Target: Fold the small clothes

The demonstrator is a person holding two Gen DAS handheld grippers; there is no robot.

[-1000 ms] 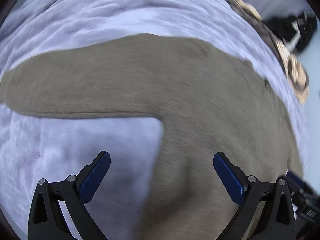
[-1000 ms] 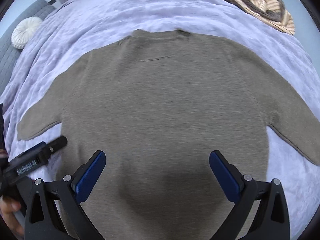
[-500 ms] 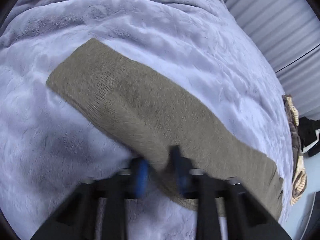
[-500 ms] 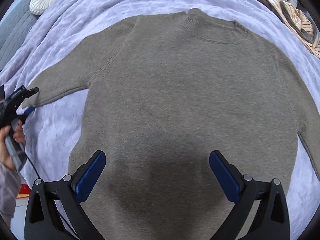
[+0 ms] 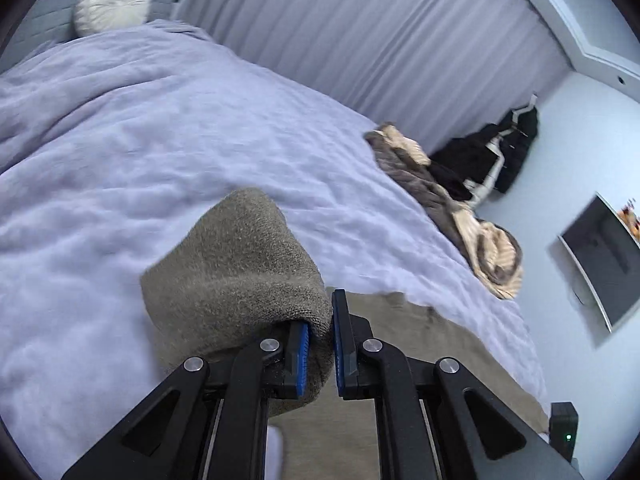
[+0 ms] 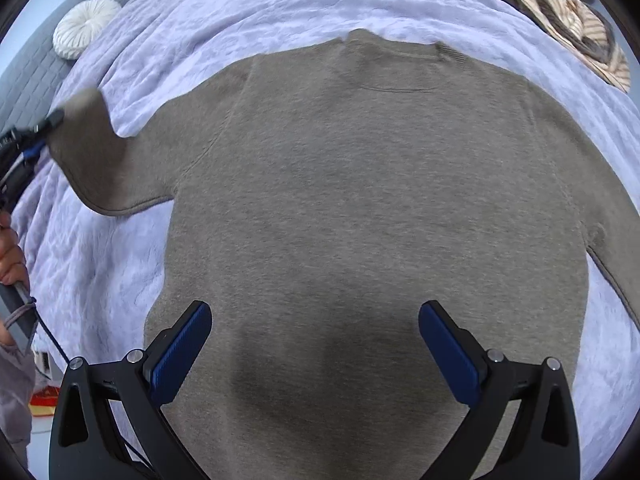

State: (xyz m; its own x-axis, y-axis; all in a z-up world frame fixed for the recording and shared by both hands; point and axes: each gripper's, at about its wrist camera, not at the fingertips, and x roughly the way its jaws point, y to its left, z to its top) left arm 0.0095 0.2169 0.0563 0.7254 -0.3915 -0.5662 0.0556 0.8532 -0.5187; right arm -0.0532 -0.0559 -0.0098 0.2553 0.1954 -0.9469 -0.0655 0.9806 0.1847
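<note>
One lilac bedspread (image 6: 280,12) under sweater (image 6: 380,200); curtain (image 5: 360,40) behind.

We see a bed (image 5: 120,128) under a rumpled lavender cover, a round white cushion (image 5: 112,2) against its grey headboard (image 6: 28,80), pleated curtains (image 5: 360,40) behind, and a dark screen (image 5: 604,260) on the pale wall (image 5: 560,152).

Fuzzy knit sweater (image 6: 360,200), plush bedspread (image 6: 280,8)

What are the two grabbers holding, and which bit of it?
The left gripper pinches the brown knitted sweater by its sleeve end, lifted off the bed. The right gripper is open, holding nothing.
</note>
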